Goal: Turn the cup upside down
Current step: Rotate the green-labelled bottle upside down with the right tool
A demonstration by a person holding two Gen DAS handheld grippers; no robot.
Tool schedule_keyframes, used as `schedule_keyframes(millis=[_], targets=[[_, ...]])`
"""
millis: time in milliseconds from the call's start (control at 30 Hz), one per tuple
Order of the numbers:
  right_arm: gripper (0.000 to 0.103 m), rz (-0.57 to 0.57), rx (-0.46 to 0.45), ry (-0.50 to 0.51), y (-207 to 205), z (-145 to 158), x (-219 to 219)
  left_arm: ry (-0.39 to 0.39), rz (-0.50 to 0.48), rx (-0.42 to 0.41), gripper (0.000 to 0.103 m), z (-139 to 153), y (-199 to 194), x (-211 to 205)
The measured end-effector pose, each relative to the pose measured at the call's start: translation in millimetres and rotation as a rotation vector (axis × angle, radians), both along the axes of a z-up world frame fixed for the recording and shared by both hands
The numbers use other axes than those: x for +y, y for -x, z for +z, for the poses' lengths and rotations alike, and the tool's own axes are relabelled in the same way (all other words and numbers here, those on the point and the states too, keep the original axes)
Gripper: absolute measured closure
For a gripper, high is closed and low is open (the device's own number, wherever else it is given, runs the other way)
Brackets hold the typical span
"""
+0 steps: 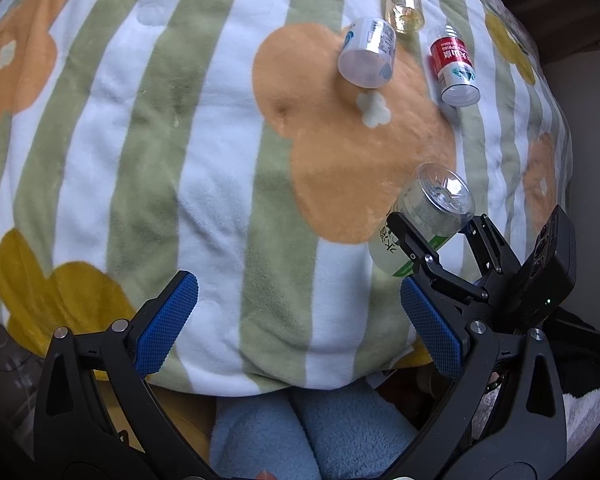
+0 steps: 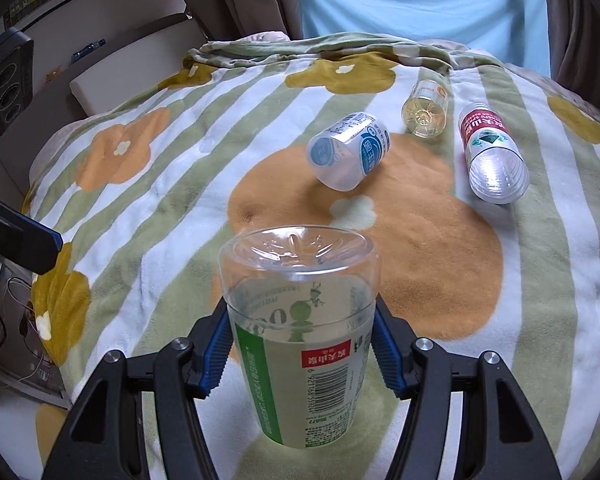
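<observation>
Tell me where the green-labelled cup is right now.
The green-labelled cup sits low centre in the right wrist view, clamped in the right gripper, base up, nearer than the white cup on the blanket.

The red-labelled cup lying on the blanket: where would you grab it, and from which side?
Grip the red-labelled cup across its labelled middle from above, one pad on each side. It lies on its side on the soft blanket, open mouth towards the camera, so its round flanks are free.

Layout: four cups on the blanket (image 2: 148, 208).
Held cup (image 2: 300, 332) nearest, base up, between the right gripper (image 2: 302, 356) jaws. Behind it, three cups on their sides: one (image 2: 350, 150) left, one (image 2: 425, 108) further back, one (image 2: 492, 156) right.
</observation>
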State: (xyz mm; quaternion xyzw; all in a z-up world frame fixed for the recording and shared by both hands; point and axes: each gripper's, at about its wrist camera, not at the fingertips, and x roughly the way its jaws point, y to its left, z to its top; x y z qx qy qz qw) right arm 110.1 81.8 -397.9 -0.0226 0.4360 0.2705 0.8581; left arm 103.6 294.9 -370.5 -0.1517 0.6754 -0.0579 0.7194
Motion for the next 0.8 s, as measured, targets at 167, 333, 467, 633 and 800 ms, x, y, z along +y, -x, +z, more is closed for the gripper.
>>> schedule_keyframes(millis=[167,333,467,633,800], targets=[[0.045,0.023,-0.012,0.022,12,4,-3,-0.023,-0.037,-0.012,0.002,3,-2,-13],[0.045,0.029,-0.043,0.067,22,7,-7,-0.016,-0.039,-0.018,0.002,4,-4,-16],[0.044,0.037,-0.064,0.084,26,10,-8,-0.015,-0.041,-0.014,0.002,2,-4,-17],[0.044,0.036,-0.085,0.084,26,14,-8,-0.008,-0.044,-0.01,0.002,1,-2,-19],[0.044,0.033,-0.1,0.078,31,20,-7,-0.008,-0.046,-0.011,0.002,2,-1,-20]])
